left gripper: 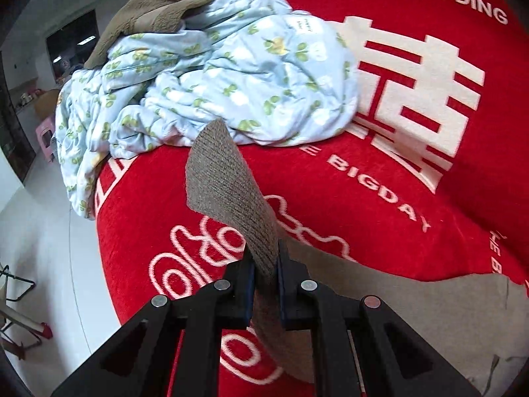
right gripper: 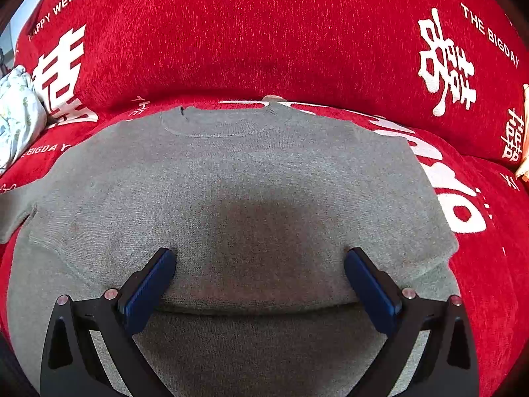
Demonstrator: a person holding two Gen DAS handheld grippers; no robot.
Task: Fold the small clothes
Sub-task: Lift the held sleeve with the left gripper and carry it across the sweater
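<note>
Across the centre of the right wrist view, a small grey knitted sweater point(right gripper: 251, 178) lies flat, collar toward the top, on a red sofa cover point(right gripper: 264, 33) printed with white lettering. The right gripper point(right gripper: 259, 281) hangs over its lower part, jaws wide open and empty. At bottom centre of the left wrist view, the left gripper point(left gripper: 266, 284) has its jaws clamped on the sleeve point(left gripper: 228, 192) (its cuff stands upward). A blue floral garment point(left gripper: 211, 76) is heaped upper left. To fold well, probably carry the sleeve taut across the body, laying it flat.
</note>
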